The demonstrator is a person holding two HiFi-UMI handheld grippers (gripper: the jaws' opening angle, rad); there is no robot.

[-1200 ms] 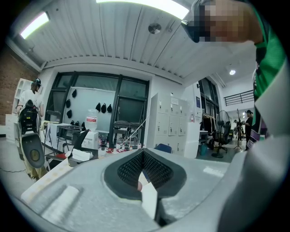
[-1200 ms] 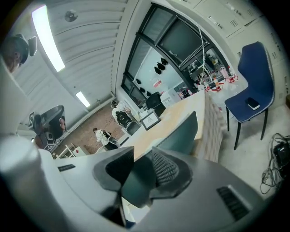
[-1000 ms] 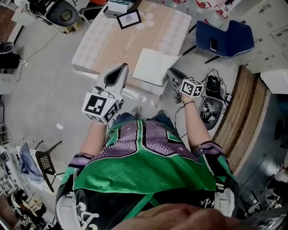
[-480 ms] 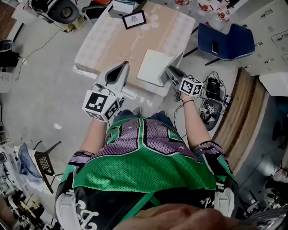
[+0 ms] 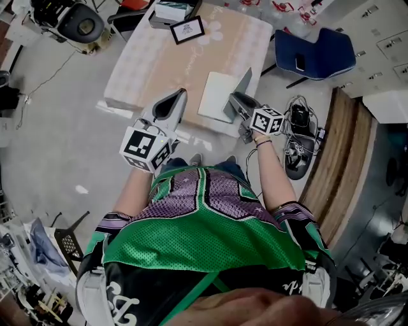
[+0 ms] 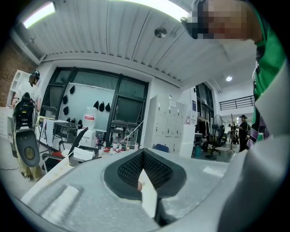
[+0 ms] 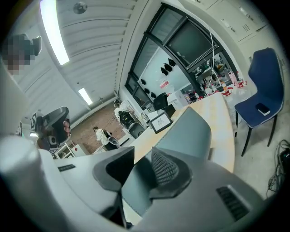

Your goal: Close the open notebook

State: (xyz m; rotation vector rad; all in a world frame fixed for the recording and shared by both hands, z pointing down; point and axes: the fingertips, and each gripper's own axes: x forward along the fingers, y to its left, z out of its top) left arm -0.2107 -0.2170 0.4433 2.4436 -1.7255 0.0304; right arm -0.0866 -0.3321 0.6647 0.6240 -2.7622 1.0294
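The notebook (image 5: 215,95) lies on the near right part of the cloth-covered table (image 5: 159,63), its white page facing up. Its grey cover (image 5: 244,84) stands nearly upright along the right edge. My right gripper (image 5: 233,100) is shut on that cover's lower edge. In the right gripper view the grey cover (image 7: 190,131) rises between the two pads of the right gripper (image 7: 142,167). My left gripper (image 5: 171,102) hovers over the table's near edge, left of the notebook and apart from it. In the left gripper view the left gripper (image 6: 142,170) has its pads together.
A framed picture (image 5: 189,29) and a stack of boxes (image 5: 169,11) sit at the table's far end. A blue chair (image 5: 319,54) stands to the right. Cables and a dark bag (image 5: 299,137) lie on the floor beside a wooden bench (image 5: 331,153).
The right gripper has swung the notebook's cover up from lying open at the right to nearly upright. The left gripper has stayed close to where it was.
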